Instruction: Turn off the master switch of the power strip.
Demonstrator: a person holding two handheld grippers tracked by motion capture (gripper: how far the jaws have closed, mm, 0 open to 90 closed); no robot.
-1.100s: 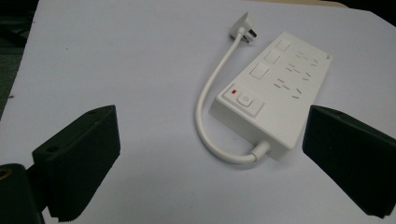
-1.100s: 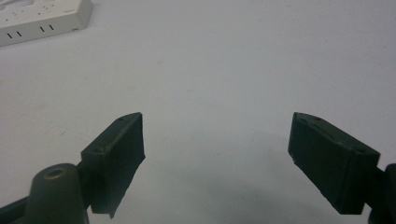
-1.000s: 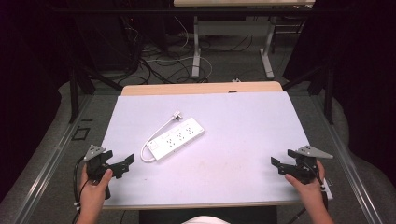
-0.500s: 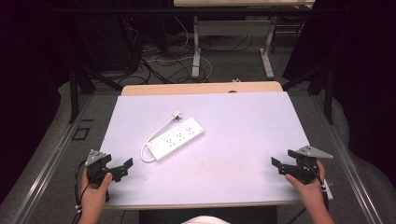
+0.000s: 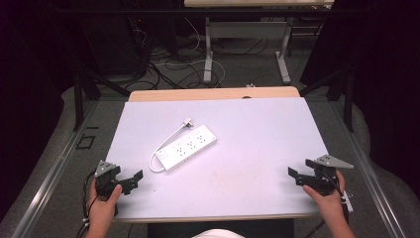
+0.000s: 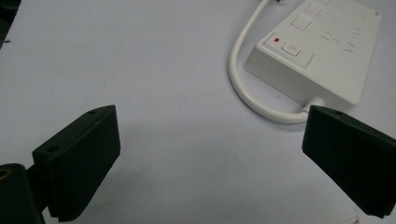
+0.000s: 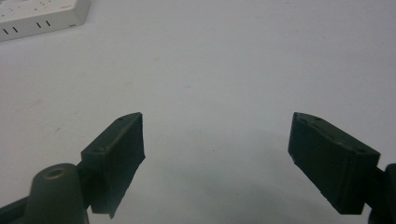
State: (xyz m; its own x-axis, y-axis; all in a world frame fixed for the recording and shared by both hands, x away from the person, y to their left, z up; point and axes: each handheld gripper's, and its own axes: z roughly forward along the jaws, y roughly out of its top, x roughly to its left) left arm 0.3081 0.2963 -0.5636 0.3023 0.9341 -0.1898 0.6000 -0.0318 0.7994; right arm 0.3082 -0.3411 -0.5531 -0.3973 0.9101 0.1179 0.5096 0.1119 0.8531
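Moved: left gripper point(image 5: 132, 179) slightly nearer | power strip point(image 5: 188, 147) ahead, apart | both grippers' fingers wide open, empty

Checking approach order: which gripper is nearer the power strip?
The left gripper. The power strip lies left of the table's middle, its cord end just ahead of that gripper's open jaws; the right gripper sits well off by the right edge.

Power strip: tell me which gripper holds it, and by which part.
Neither. The power strip lies free; left gripper and right gripper are open.
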